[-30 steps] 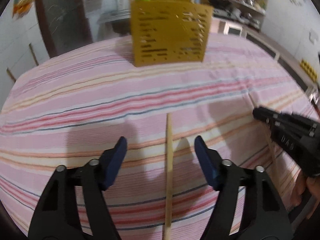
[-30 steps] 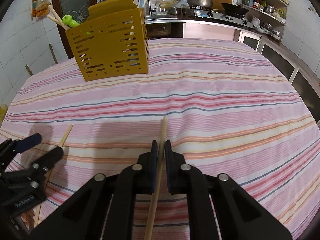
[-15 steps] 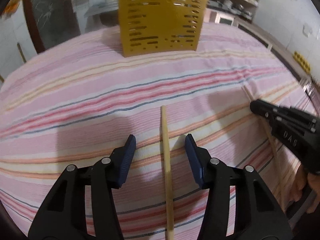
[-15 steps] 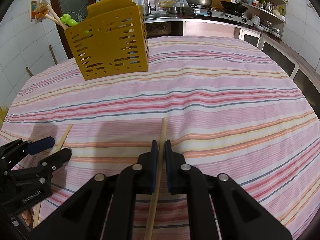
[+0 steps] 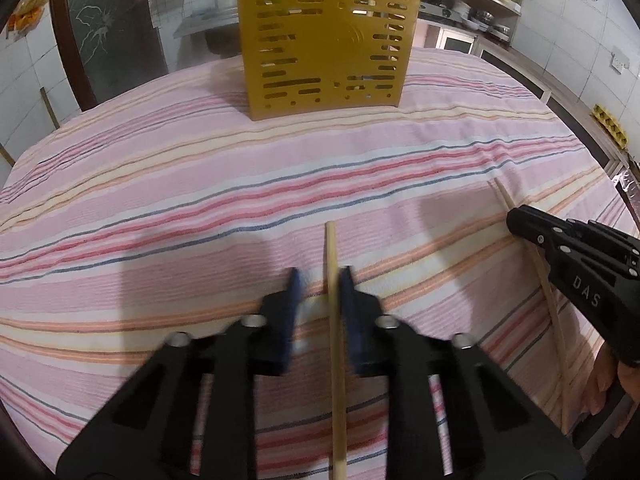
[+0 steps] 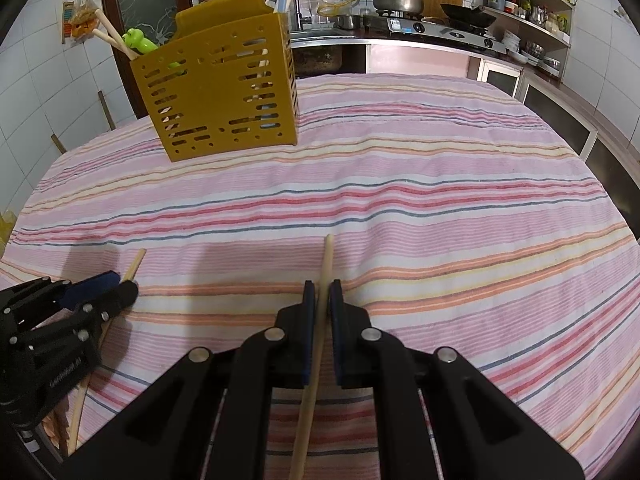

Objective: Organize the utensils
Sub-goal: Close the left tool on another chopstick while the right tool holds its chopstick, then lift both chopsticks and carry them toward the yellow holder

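Chopstick lengthwise between left gripper jaws, narrowly apart; right gripper clamped on second chopstick; holder dead ahead

Even indoor light falls from above, throwing soft shadows across the striped tablecloth. Fisheye bending darkens the corners. The left tongs are motion-blurred; the right wrist view stays sharp.

Under my claws is a table covered with a striped pink tablecloth. On the far part of it stands a yellow slotted utensil holder, upright. Near my edge a wooden chopstick lies on the cloth, pointing toward the holder.
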`<state>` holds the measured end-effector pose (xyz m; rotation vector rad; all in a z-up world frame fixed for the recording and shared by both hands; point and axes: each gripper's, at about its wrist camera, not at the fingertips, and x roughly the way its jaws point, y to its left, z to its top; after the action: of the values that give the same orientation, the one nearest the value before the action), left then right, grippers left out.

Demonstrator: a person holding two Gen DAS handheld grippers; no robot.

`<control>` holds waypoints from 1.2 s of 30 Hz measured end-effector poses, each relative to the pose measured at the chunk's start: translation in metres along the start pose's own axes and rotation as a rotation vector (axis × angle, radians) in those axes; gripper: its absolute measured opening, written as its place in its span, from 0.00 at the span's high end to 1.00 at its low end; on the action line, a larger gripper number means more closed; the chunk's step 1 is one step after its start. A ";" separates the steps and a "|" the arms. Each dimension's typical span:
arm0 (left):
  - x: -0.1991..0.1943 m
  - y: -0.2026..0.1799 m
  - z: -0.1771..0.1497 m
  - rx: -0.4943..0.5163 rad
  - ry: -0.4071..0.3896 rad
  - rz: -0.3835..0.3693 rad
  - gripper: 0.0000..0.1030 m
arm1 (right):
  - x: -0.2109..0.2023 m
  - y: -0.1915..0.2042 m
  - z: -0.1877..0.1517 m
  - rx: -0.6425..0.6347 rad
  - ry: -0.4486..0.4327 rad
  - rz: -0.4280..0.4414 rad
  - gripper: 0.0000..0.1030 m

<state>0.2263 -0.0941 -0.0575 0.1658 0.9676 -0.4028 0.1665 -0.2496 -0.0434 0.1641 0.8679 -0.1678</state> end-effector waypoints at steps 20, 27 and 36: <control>-0.058 -0.003 -0.001 0.003 -0.236 0.162 0.96 | -0.038 0.015 0.014 -0.030 -0.147 0.012 0.92; -0.093 0.002 0.004 -0.027 -0.357 0.197 0.96 | -0.066 0.023 0.023 -0.050 -0.250 0.029 0.93; -0.139 0.010 0.005 -0.087 -0.505 0.217 0.96 | -0.101 0.027 0.030 -0.054 -0.399 0.060 0.92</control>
<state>0.1652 -0.0504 0.0597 0.0817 0.4621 -0.1860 0.1302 -0.2220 0.0552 0.1012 0.4688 -0.1153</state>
